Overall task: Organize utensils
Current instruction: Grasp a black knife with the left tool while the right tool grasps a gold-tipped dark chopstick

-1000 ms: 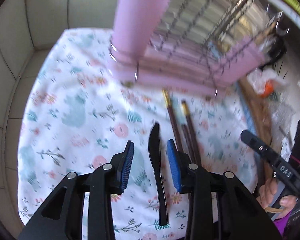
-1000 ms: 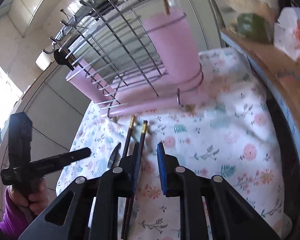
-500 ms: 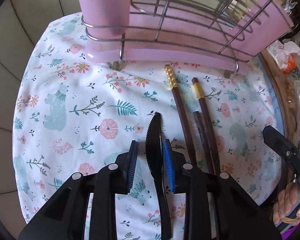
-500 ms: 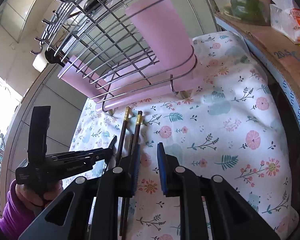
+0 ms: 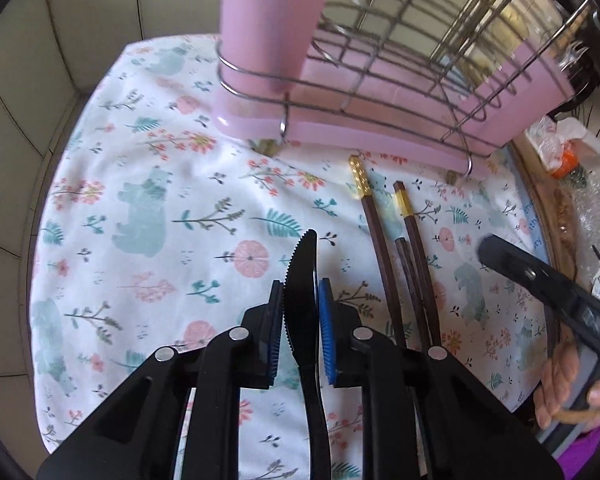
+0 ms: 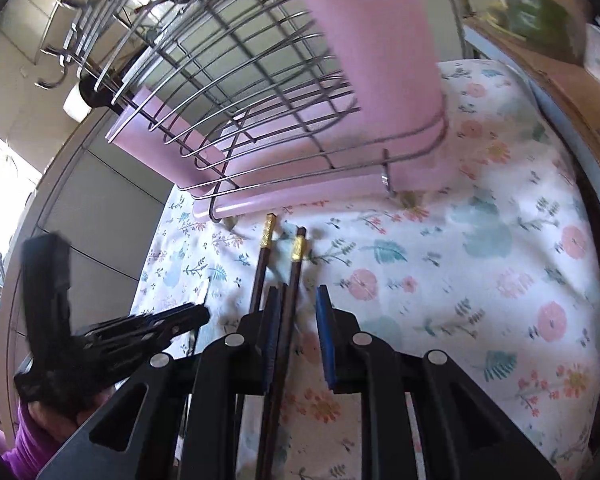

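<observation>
A black plastic knife [image 5: 306, 252] lies flat on the floral cloth [image 5: 160, 200], its serrated blade toward the rack. My left gripper [image 5: 300, 282] points down over it. Its jaws are closing and the blue pads [image 5: 325, 312] touch both edges of the blade. To the right lie three dark chopsticks [image 5: 380, 240], two of them gold-tipped. My right gripper [image 6: 298, 288] hovers over them, open, with one chopstick [image 6: 285, 320] between its jaws beside the left pad. The left gripper [image 6: 188, 318] also shows in the right wrist view. A pink utensil cup [image 5: 268, 20] hangs on the rack.
The wire dish rack on its pink drip tray [image 5: 380, 136] stands just beyond the utensils. A wooden board [image 5: 556, 208] with bags borders the cloth on the right. A green pepper [image 6: 532, 8] sits behind it. Pale tiles lie to the left of the cloth.
My left gripper sank over the knife and its jaws narrowed onto the blade. My right gripper slid sideways, so a chopstick now lies between its jaws.
</observation>
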Action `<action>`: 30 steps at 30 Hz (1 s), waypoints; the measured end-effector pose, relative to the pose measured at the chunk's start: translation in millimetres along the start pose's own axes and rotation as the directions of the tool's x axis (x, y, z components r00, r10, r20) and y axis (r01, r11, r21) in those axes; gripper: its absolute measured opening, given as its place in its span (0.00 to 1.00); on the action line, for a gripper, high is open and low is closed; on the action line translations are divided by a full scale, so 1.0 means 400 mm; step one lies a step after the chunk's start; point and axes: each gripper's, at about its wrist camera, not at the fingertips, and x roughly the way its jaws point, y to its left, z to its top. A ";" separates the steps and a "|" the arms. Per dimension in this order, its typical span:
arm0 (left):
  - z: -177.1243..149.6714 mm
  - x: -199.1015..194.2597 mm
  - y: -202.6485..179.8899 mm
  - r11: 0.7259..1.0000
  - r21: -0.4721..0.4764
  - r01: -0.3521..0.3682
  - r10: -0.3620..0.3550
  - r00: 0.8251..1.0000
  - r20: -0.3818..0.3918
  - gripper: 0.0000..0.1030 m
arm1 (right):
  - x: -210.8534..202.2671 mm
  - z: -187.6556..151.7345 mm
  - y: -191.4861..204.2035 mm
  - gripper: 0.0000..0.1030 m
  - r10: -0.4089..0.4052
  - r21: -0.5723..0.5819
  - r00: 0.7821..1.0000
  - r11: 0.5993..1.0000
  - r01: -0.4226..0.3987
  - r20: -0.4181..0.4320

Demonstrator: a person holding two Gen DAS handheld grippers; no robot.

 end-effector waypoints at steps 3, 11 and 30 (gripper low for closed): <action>-0.017 -0.034 0.034 1.000 -0.014 0.023 -0.023 0.999 0.029 0.16 | 0.044 0.029 0.021 0.18 -0.018 -0.002 0.999 1.000 0.018 -0.030; -0.010 -0.056 0.081 0.997 -0.055 0.060 -0.057 0.997 0.056 0.16 | 0.152 0.064 0.041 0.16 -0.108 -0.008 0.988 0.994 0.107 -0.109; 0.020 -0.024 0.068 0.999 -0.026 -0.038 0.039 0.999 0.034 0.16 | 0.043 0.046 -0.055 0.08 -0.208 0.053 0.978 0.977 0.208 -0.007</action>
